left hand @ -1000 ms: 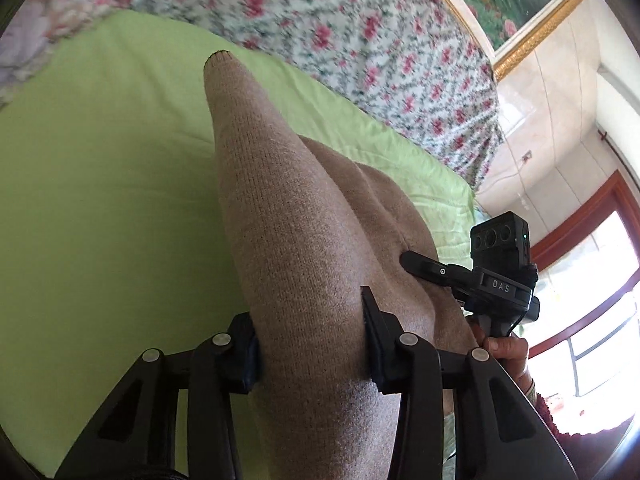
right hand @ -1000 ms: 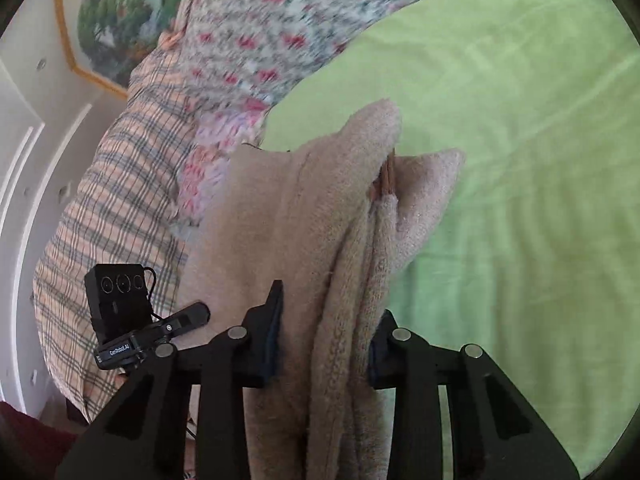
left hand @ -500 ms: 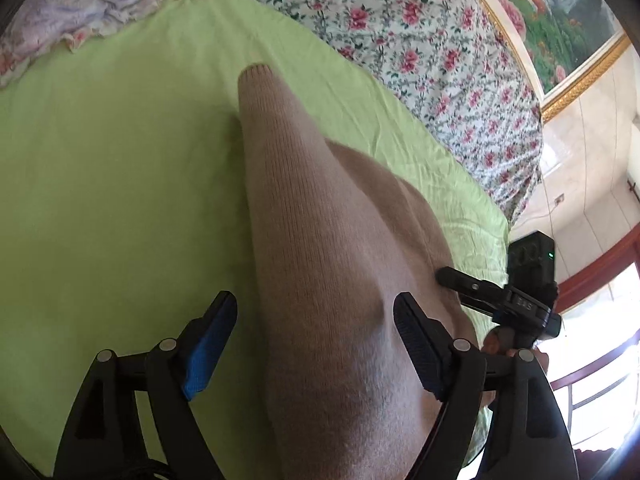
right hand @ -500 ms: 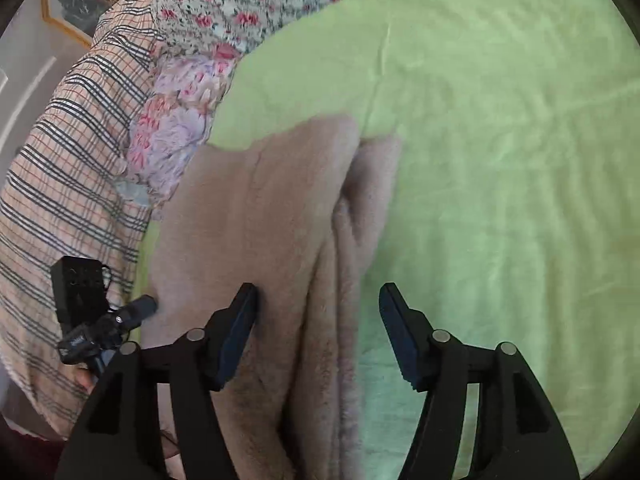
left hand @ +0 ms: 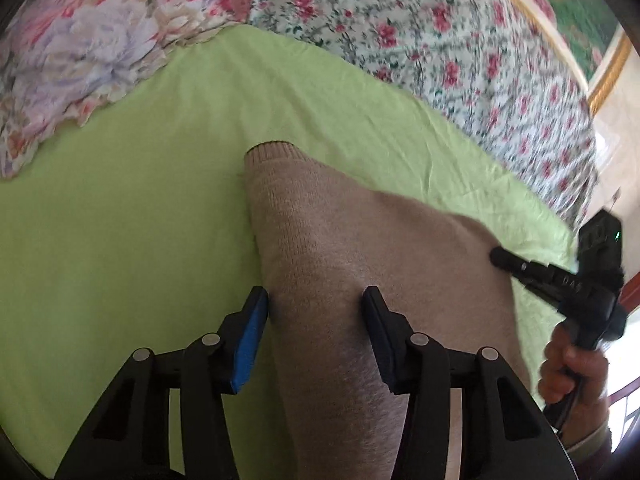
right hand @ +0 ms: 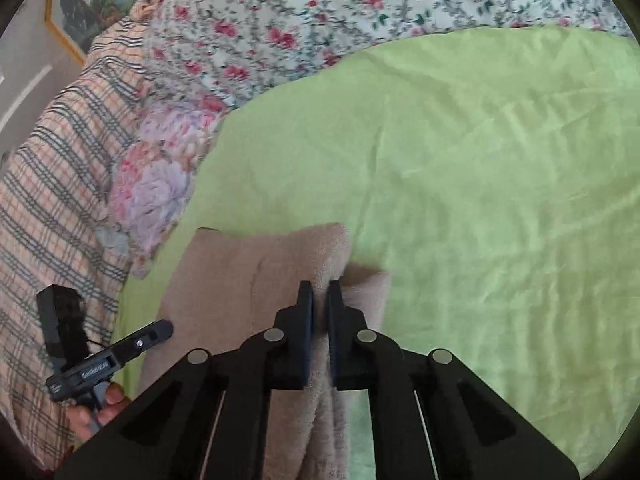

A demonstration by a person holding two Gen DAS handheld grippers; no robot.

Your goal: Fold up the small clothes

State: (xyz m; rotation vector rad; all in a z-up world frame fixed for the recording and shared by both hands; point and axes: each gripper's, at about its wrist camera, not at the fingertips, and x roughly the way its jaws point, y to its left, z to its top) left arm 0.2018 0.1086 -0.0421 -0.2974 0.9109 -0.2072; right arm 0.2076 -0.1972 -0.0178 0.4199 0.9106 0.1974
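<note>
**Both grippers on a tan knit garment over the green bed sheet**

A tan knitted small garment [left hand: 360, 248] lies on a light green bed sheet [left hand: 120, 240], one narrow ribbed end pointing away from the left wrist camera and the wider body spreading toward the right edge of that view. The left gripper [left hand: 316, 300] straddles a raised ridge of the knit; its fingers [left hand: 252, 320] have just been closing and now stand partly apart with the fabric between them, the blue-padded one touching the garment's left edge and the other pressed into the cloth on the other side. In the right wrist view the same garment [right hand: 248, 272] shows a fleecy inner face and a doubled fold at its right side. The right gripper [right hand: 320, 300] has just been closing too, and its fingers [right hand: 306, 320] are drawn together, pinching that thick folded edge between them.

Each camera sees the other tool: the right gripper at the garment's far right edge with a hand [left hand: 572, 364] around its handle, and the left gripper [right hand: 164, 328] at the garment's left border. A floral quilt [left hand: 440, 40] with pink roses lies beyond the sheet, a pillow [left hand: 80, 60] with large pale flowers beside it, and a checked beige blanket [right hand: 60, 180] on the left of the right wrist view.
</note>
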